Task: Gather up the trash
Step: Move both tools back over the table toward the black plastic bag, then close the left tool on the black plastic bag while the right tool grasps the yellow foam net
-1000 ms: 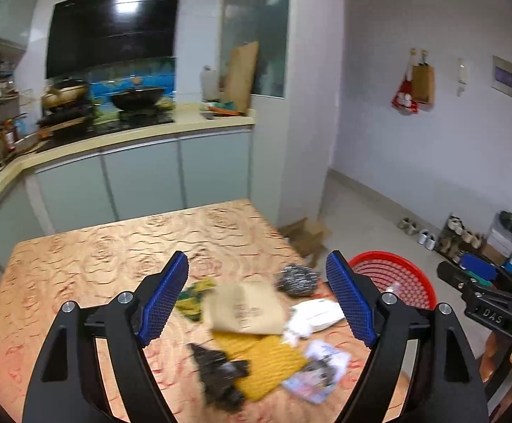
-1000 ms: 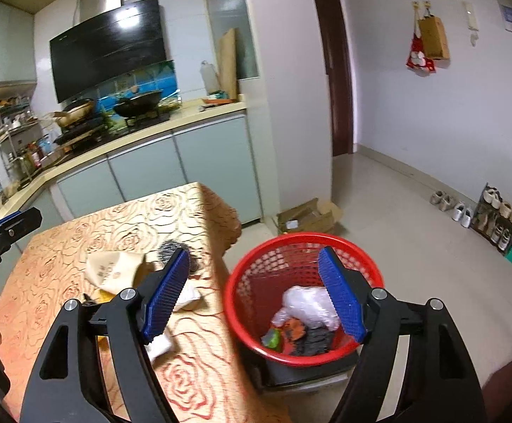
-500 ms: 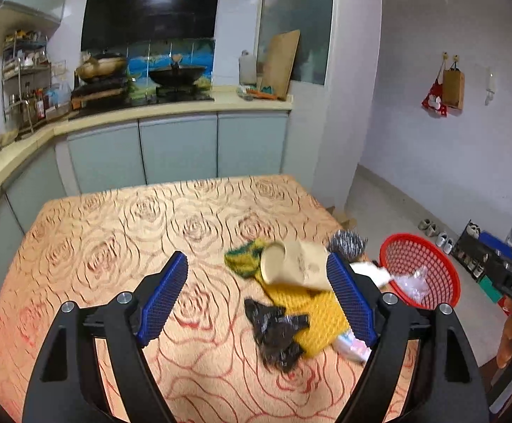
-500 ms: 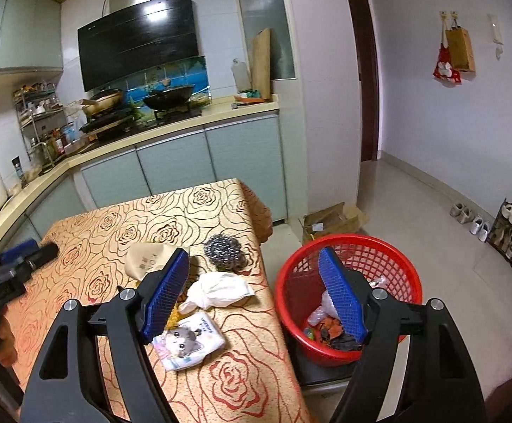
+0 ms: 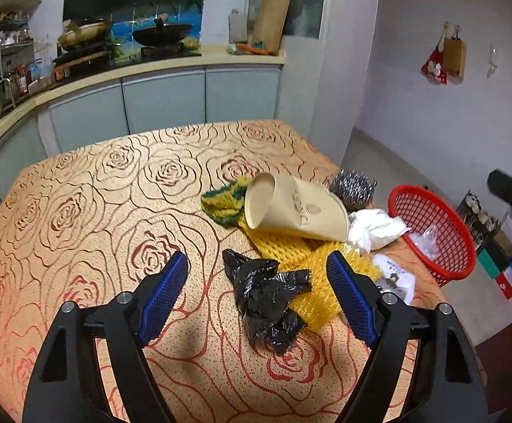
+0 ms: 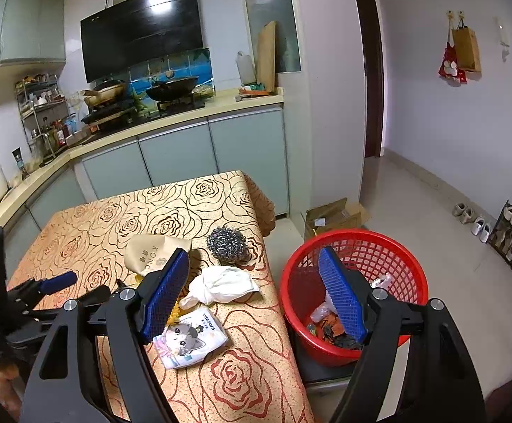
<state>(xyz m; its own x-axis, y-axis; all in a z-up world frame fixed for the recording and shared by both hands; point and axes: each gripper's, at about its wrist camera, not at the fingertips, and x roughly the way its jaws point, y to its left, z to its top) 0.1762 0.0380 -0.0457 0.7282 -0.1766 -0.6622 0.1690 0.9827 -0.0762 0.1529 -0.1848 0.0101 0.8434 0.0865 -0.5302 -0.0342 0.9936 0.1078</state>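
1. The trash is being picked up, and a good part of it is still seen on the bench [image 5: 79,211]; the rest lies inside the red basket [image 6: 352,275], which is set on a low stand just past the bench edge.
2. The left gripper [image 5: 257,299] is held open above the bench, and nothing is gripped by its fingers [image 5: 164,296].
3. The right gripper [image 6: 254,292] is held open too, with nothing in it, above the bench edge and the basket.
4. A black plastic bag [image 5: 266,299] is seen right between the left fingers, so it is judged to be the next thing to grab.
5. For that, the left gripper must be lowered over the bag and then closed on it.
6. The bag is crumpled and shiny, and it is likely to squash easily.
7. It is touching a yellow net [image 5: 312,257], which could be dragged along.
8. A tan paper cup [image 5: 294,209] is tipped on its side on the net.
9. Near it, a steel scrubber [image 6: 226,241], a white wad [image 6: 220,283] and a tissue pack [image 6: 190,340] are waiting.
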